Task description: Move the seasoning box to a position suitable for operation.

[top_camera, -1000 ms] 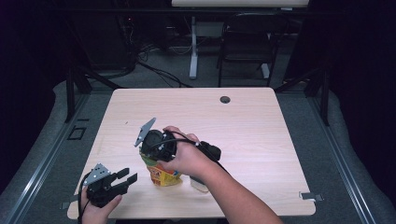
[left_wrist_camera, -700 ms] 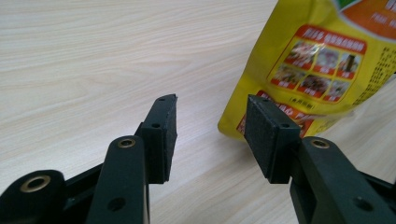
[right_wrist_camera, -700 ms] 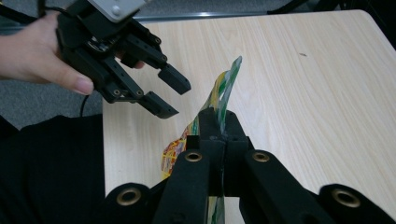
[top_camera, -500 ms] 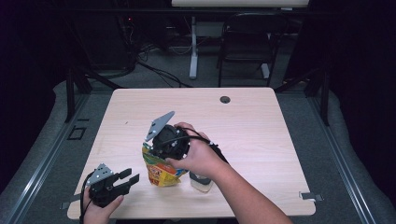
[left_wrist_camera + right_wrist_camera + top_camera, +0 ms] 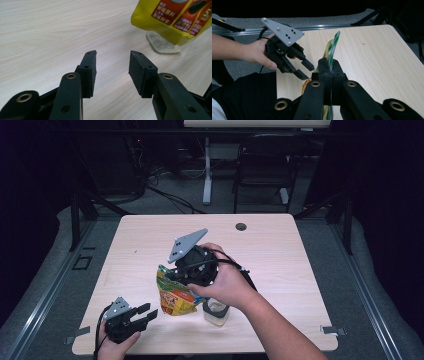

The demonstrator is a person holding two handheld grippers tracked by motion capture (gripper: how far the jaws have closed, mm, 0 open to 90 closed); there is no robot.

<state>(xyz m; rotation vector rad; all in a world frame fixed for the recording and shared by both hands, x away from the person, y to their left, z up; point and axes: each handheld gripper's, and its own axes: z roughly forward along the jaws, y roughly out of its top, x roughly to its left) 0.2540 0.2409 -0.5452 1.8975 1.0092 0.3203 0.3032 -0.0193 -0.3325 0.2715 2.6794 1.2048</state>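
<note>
A yellow snack bag (image 5: 175, 297) with red and green print hangs upright over the table's near middle. My right gripper (image 5: 170, 274) is shut on its top edge, and in the right gripper view the bag's thin edge (image 5: 333, 47) rises out of the shut jaws (image 5: 329, 65). My left gripper (image 5: 148, 315) rests low at the near left corner, pointing at the bag (image 5: 172, 17). Its jaws (image 5: 112, 67) stand open and have just been closing a little, with nothing between them. The left gripper (image 5: 308, 71) also appears in the right gripper view.
A small clear container (image 5: 216, 314) stands on the wooden table (image 5: 280, 250) just right of the bag, under my right wrist; its pale base (image 5: 162, 43) lies beside the bag's bottom. A dark cable hole (image 5: 241, 226) sits near the far edge.
My right gripper has risen and shifted right with the bag in its grip, so the bag now stands taller. The left gripper has stayed in place.
</note>
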